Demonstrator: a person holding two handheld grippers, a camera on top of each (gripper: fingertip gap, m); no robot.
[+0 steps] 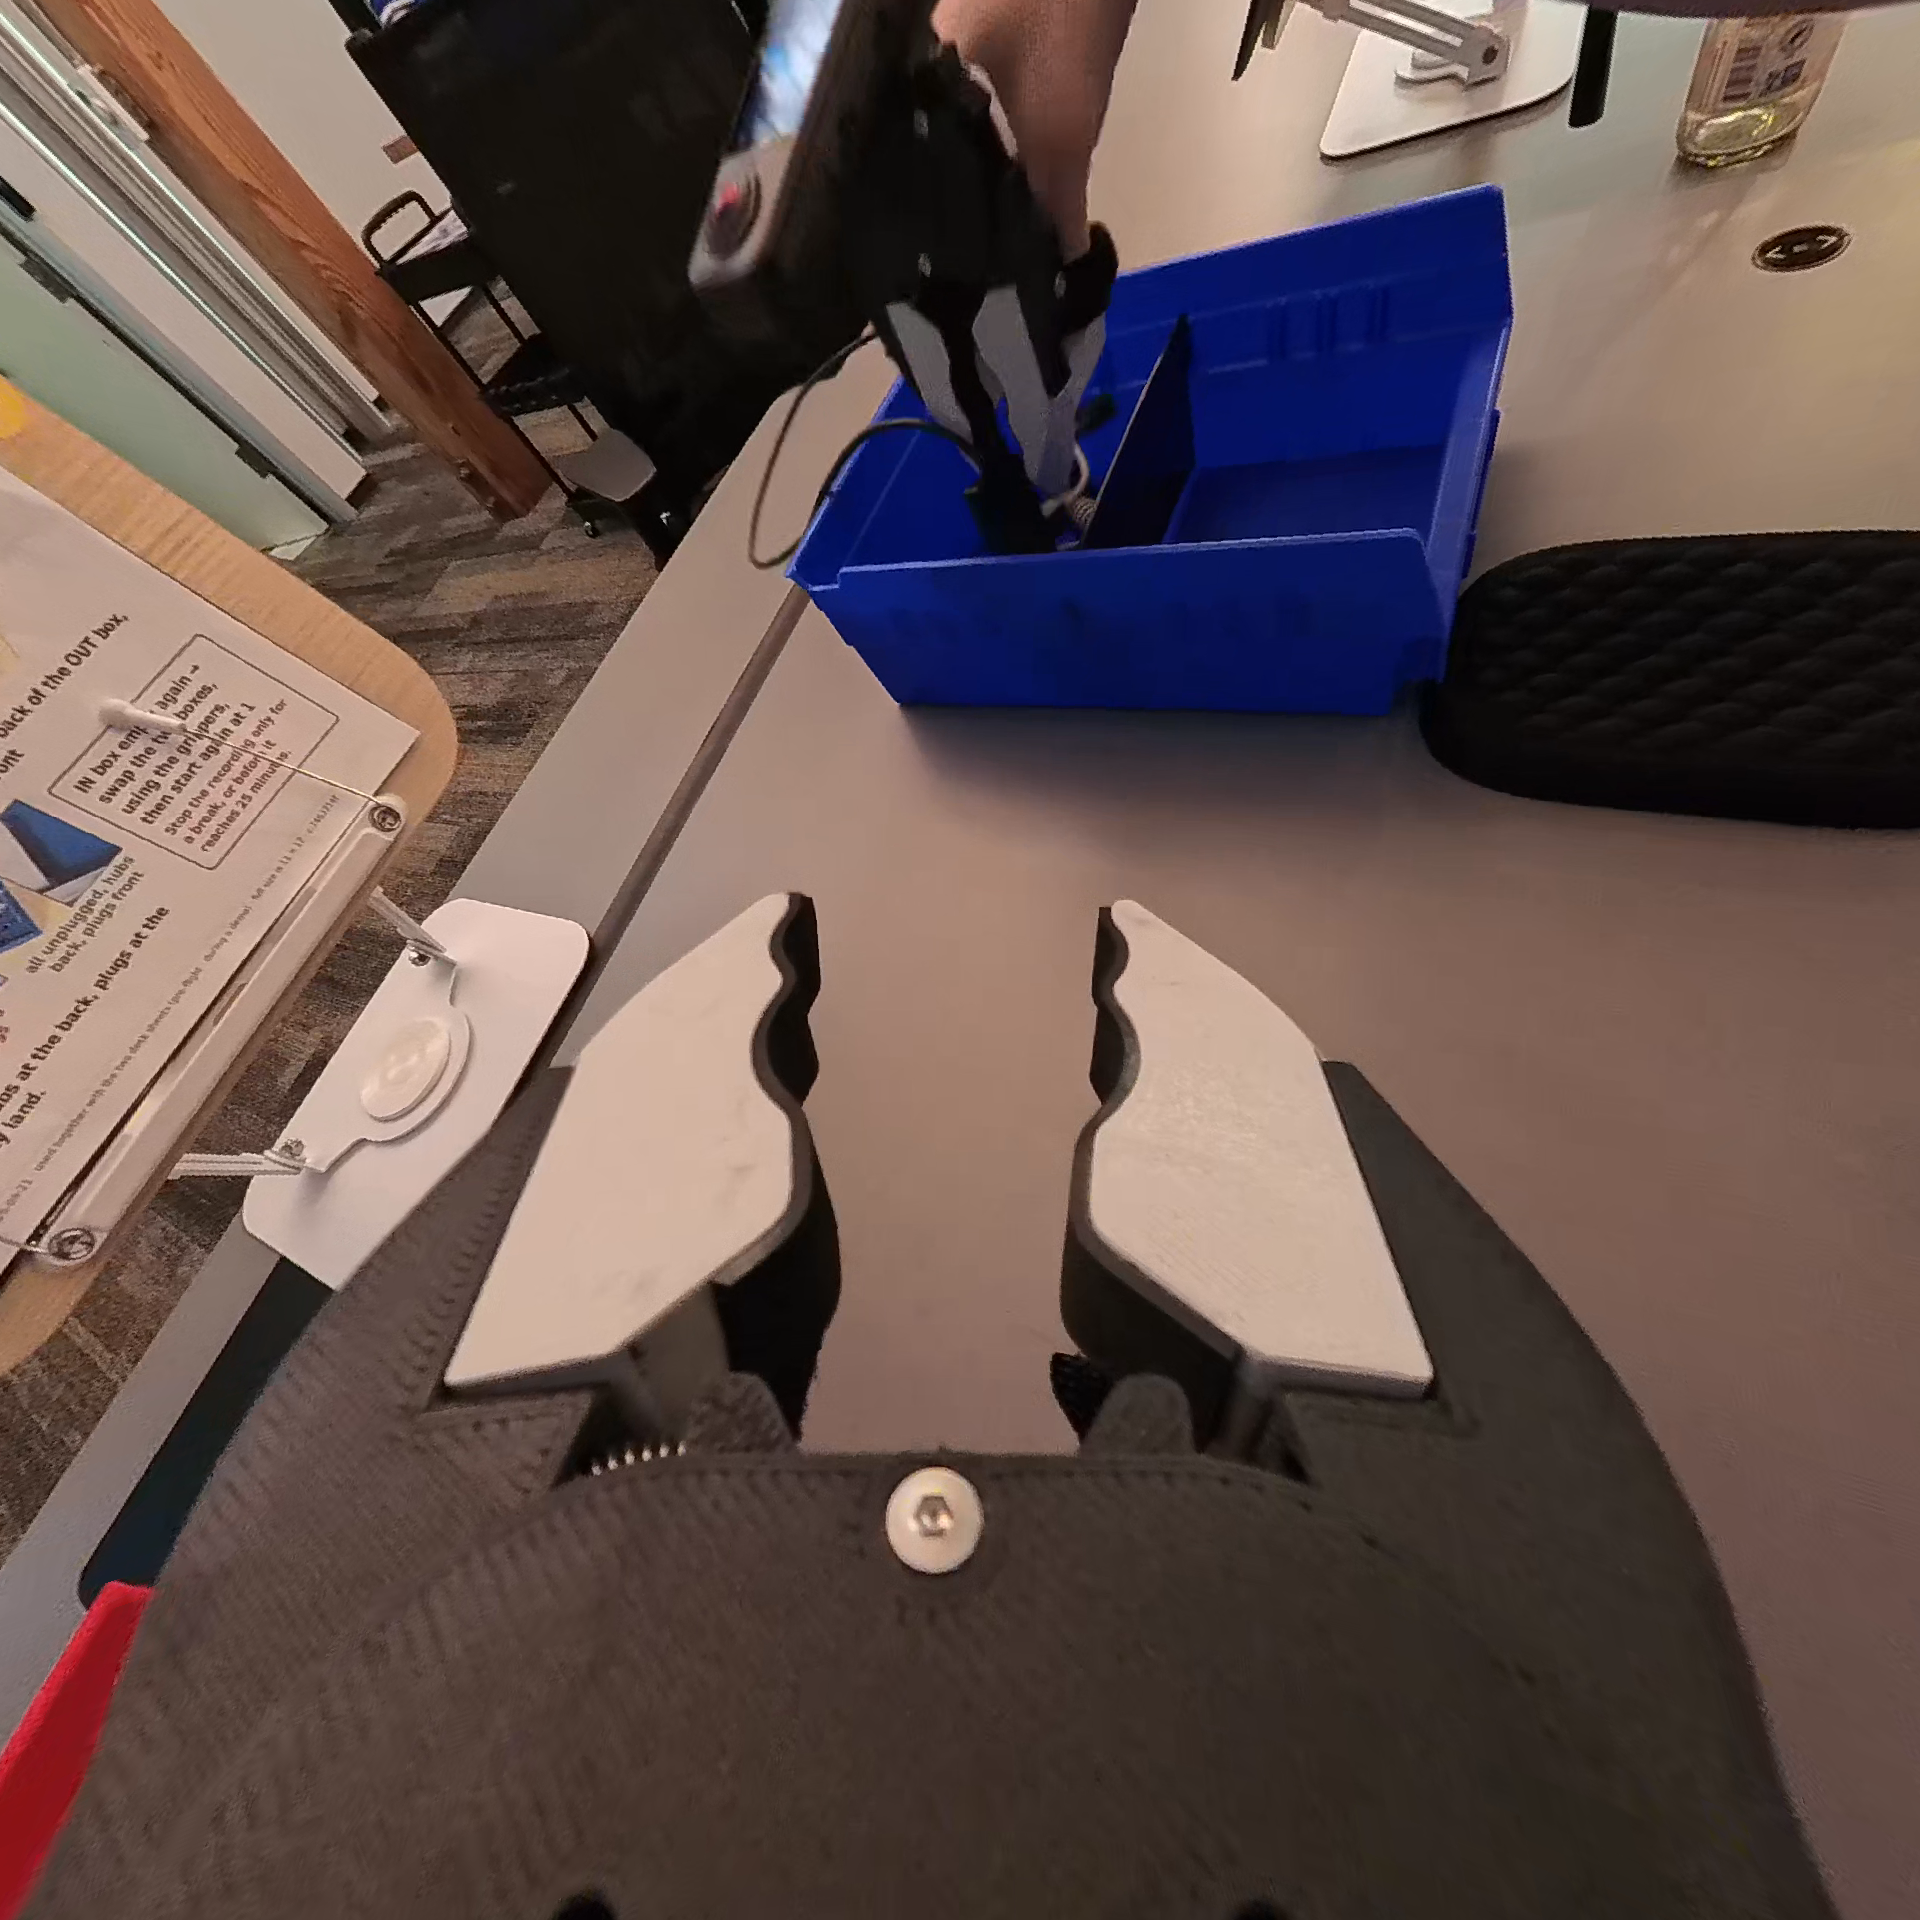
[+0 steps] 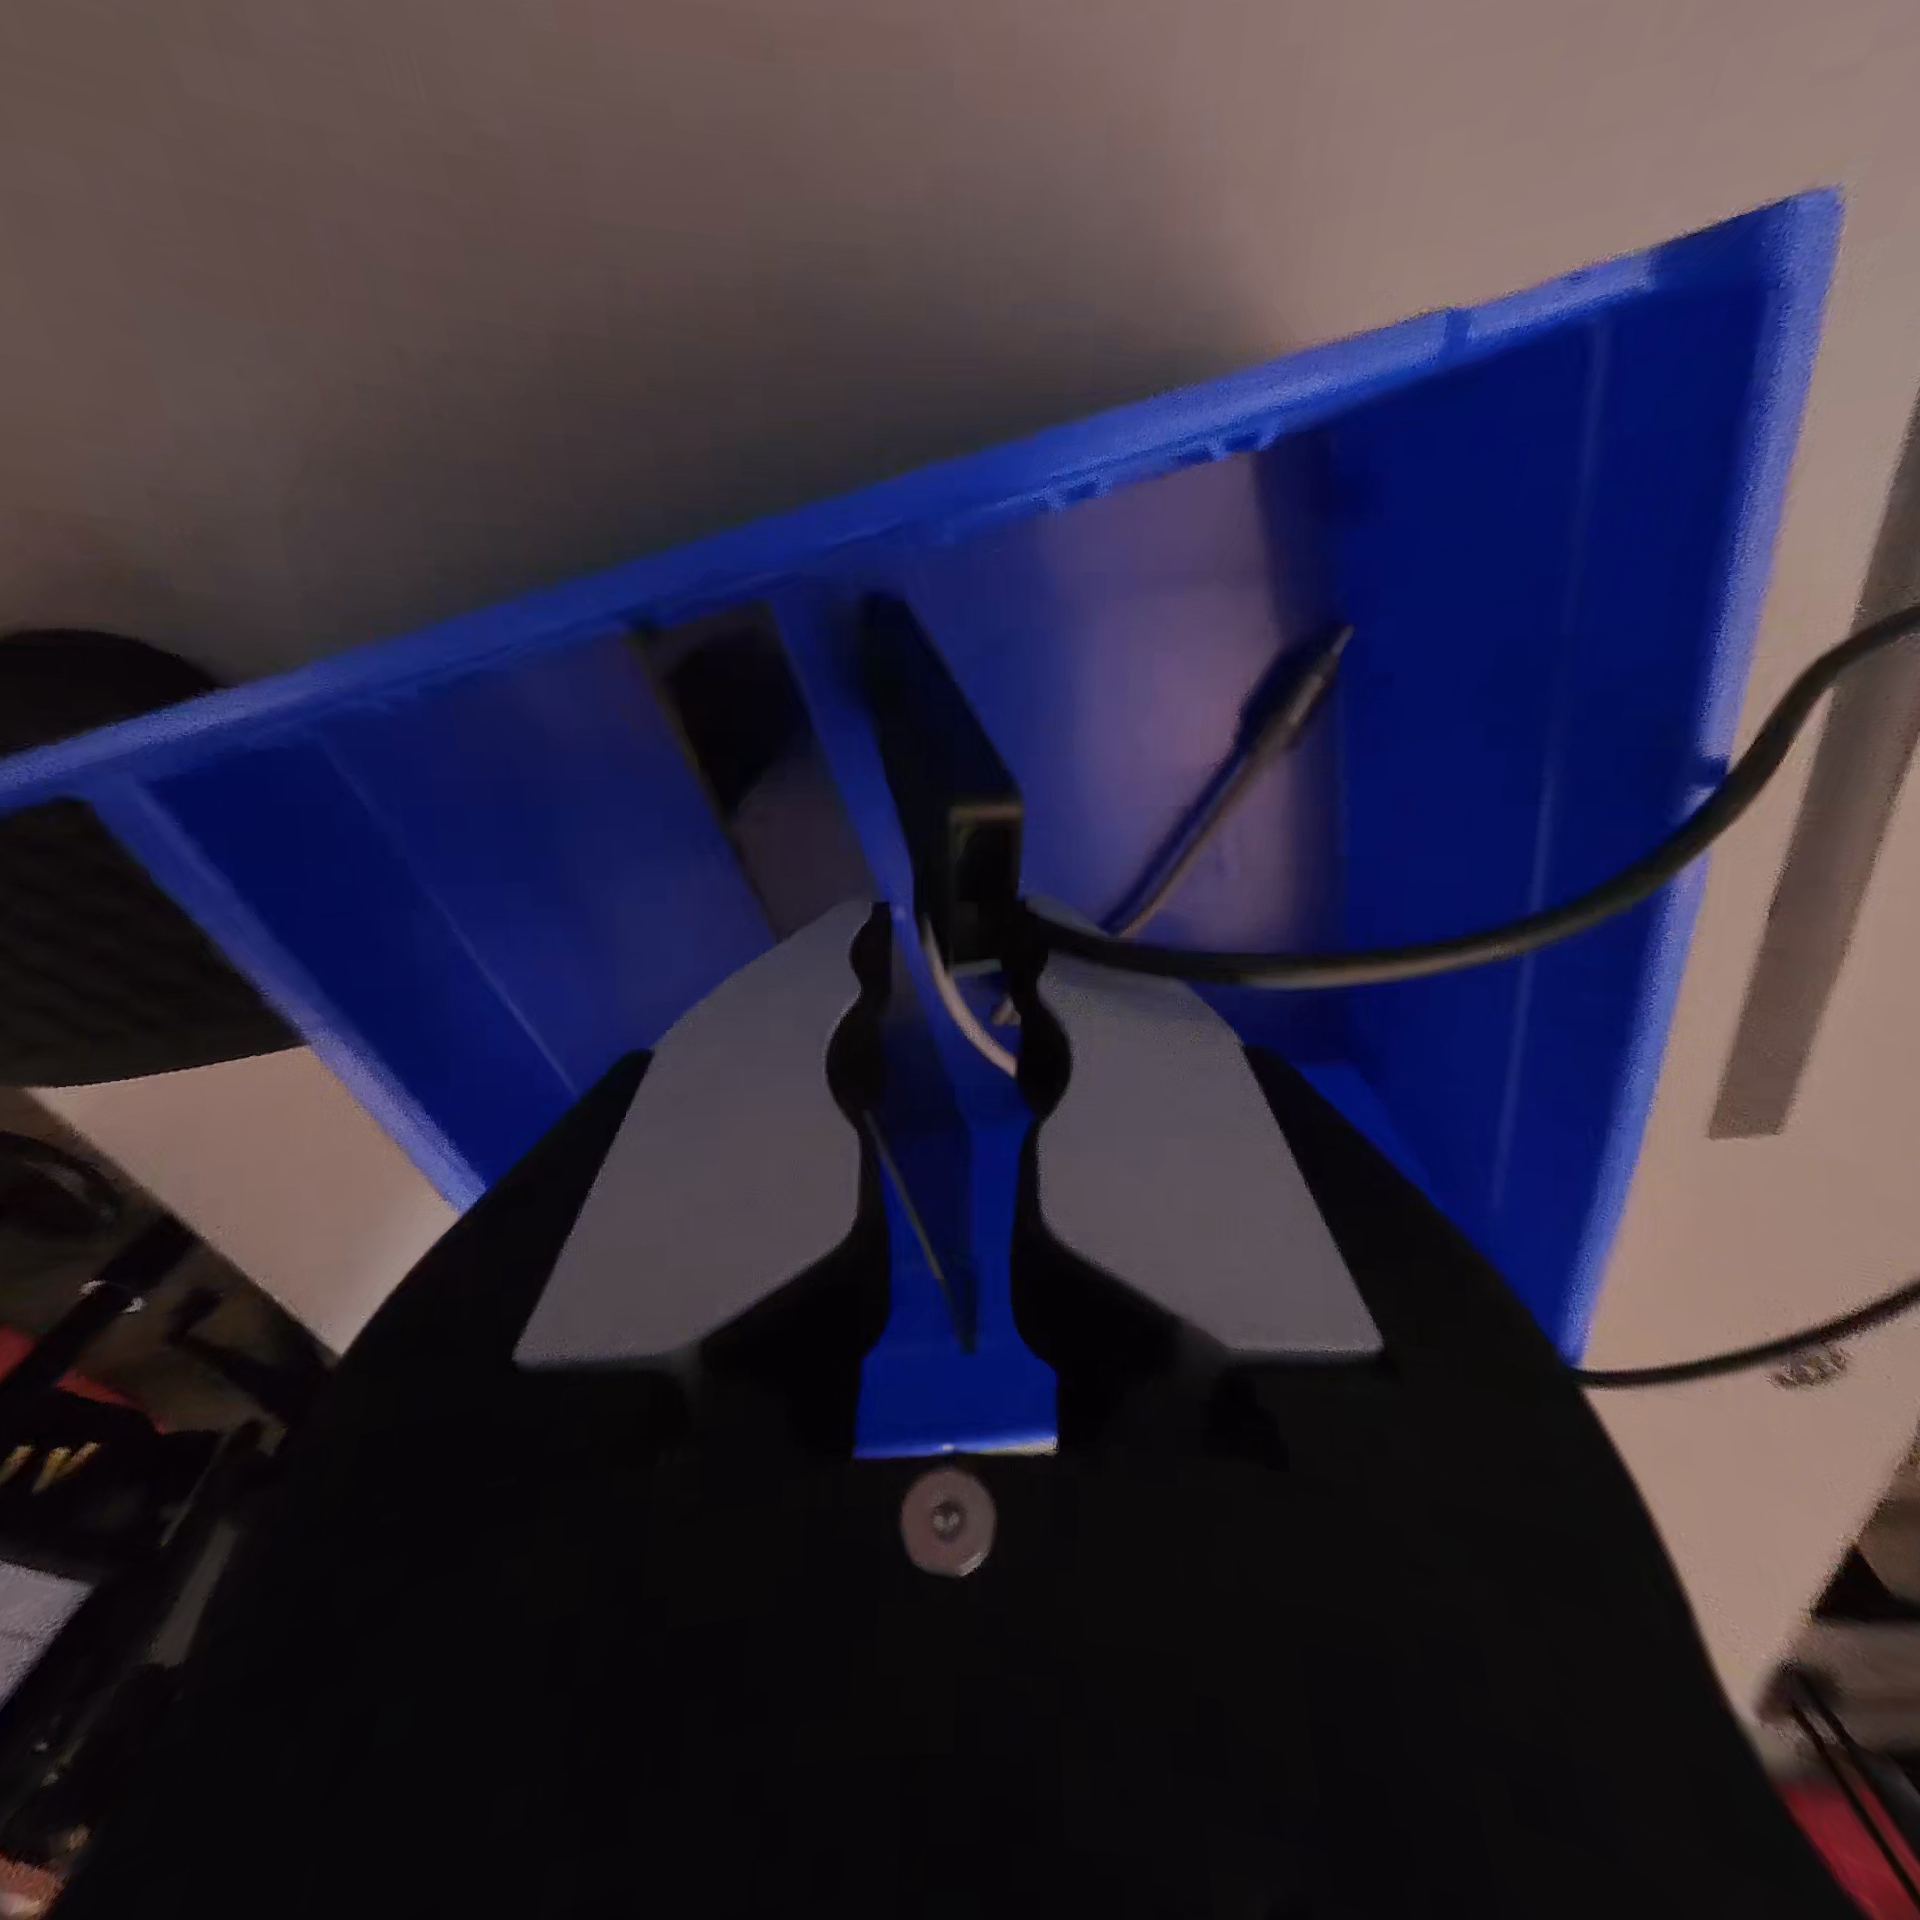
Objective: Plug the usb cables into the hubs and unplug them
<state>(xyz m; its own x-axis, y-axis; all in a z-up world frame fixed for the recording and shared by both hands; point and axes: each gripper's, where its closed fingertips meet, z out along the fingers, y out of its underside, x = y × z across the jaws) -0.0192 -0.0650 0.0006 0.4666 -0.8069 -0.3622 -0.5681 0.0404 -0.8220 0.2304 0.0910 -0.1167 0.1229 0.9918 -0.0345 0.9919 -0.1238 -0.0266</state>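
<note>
A blue bin (image 1: 1143, 634) with a divider stands on the grey table. A person's hand holds my right gripper (image 1: 1039, 468) down in the bin's left compartment. In the right wrist view the right gripper (image 2: 956, 925) has its jaws close together with a narrow gap. A black hub (image 2: 935, 748) stands against the divider just past the tips. A short white cable (image 2: 971, 1013) lies between the fingers. A black cable (image 2: 1455, 945) runs from the right fingertip over the bin wall (image 2: 1558, 727). Whether the jaws pinch anything is hidden. My left gripper (image 1: 956, 935) is open and empty over the table, well short of the bin.
A black mesh pad (image 1: 1683, 675) lies right of the bin. A stand with a printed sheet (image 1: 156, 883) sits past the table's left edge. A glass bottle (image 1: 1756, 83) and a white monitor base (image 1: 1455, 94) stand at the back. A thin dark cable end (image 2: 1236, 769) lies in the bin. Spacing between my two grippers at the tips: around 30 centimeters.
</note>
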